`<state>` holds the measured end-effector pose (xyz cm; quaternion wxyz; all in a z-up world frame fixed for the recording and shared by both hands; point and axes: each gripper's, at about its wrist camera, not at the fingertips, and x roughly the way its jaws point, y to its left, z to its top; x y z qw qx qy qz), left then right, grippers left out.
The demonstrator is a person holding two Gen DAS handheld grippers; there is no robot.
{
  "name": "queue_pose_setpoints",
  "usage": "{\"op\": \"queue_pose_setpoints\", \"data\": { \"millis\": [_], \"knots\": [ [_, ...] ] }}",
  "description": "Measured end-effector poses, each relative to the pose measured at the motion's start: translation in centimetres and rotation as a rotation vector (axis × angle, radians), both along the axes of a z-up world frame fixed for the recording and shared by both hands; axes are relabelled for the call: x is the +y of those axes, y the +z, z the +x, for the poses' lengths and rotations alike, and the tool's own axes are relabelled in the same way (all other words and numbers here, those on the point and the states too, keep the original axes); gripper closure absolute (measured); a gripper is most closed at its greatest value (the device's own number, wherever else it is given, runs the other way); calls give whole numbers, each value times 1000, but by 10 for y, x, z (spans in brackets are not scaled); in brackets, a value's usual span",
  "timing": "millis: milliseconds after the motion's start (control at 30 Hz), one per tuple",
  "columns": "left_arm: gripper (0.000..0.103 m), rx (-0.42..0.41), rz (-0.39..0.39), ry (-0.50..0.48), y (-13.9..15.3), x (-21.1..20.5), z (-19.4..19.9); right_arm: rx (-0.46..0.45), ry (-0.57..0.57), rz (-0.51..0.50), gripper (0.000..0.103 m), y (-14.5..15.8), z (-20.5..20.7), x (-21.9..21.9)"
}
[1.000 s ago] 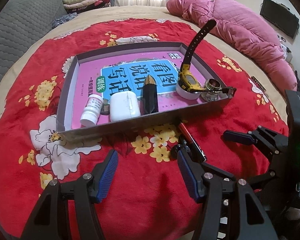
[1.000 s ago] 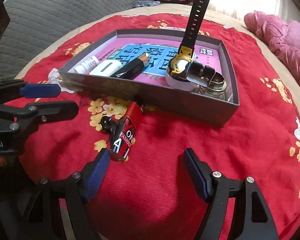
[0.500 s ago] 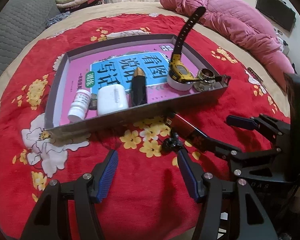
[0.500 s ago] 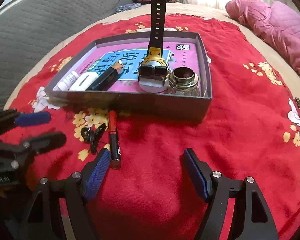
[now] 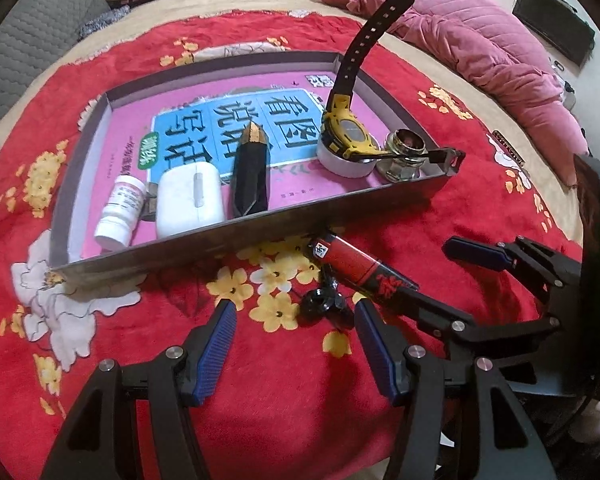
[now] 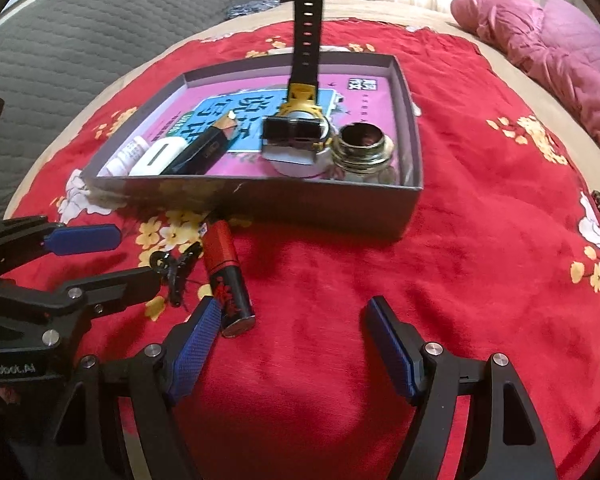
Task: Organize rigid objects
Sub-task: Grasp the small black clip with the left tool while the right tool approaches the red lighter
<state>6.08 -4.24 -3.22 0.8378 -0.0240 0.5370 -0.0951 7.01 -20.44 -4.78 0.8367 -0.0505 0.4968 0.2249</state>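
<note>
Your left tongs [image 5: 292, 336] stand wide apart with nothing between the pads, and your right tongs [image 6: 288, 334] are just as slack and empty. Start from the right pair: in its own view the red tube [image 6: 227, 276] lies on the red blanket [image 6: 420, 280] at about ten o'clock from the gap, its flat end touching or all but touching the left pad, its long axis running from six to twelve towards the tray [image 6: 300, 204]. So the tube sits outside your right jaws, not between them. From the left pair, in its view, the same red tube [image 5: 356, 266] lies at about one o'clock, slanting from ten to four, partly behind the right-hand finger. The small black clip [image 5: 323, 304] rests beside it, near twelve o'clock of the left gap. I judge the right hand nearer to the tube; slide it towards nine o'clock so the pads straddle the tube across its width.
</note>
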Motion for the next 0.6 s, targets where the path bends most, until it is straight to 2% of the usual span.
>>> {"op": "queue_pose_setpoints", "data": {
  "millis": [167,367,600],
  "knots": [
    [42,57,-27,-16,-7,1,14,7,-14,3,27,1,2,-6],
    [42,145,-46,-22,-23,-4,29,7,24,8,26,3,-2,-1],
    [42,146,67,-12,-29,-14,31,-2,80,-24,26,1,-7,12]
  ]
}}
